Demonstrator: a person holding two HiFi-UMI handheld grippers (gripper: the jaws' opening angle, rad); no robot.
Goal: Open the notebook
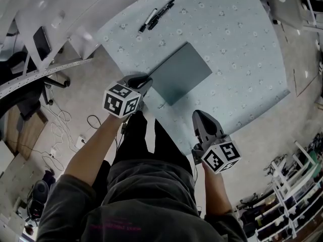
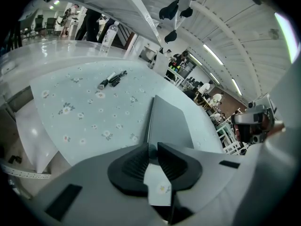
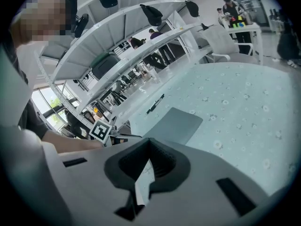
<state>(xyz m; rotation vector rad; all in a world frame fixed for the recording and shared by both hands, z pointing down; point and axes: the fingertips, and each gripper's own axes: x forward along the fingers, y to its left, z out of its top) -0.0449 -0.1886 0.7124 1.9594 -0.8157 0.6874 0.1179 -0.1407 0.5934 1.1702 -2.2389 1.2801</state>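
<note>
Your left gripper (image 1: 144, 79) is at the corner of the notebook (image 1: 184, 72) that points left in the head view. In the left gripper view its jaws stand almost together, with only a narrow slit between them. The notebook's corner (image 2: 150, 142) is caught in that slit, and the dark pads (image 2: 136, 166) press on it from both sides.

The notebook is a plain grey-green one. It lies closed and flat on the worktop (image 1: 237, 44), near the middle of the pale blue flowered cloth and turned at an angle to the near edge. Its far end points toward two pens (image 1: 156, 15), which lie side by side well apart from it.

Your right gripper (image 1: 201, 116) hangs over the near edge of the worktop, beside the notebook's nearest corner but clear of it. In the right gripper view its jaws (image 3: 149, 145) meet at the tips with nothing between them, and only cloth shows through the wedge behind them. From that side you can see the notebook (image 3: 174, 124) ahead, and the left gripper's marker cube (image 3: 100, 131) at its far corner.
</note>
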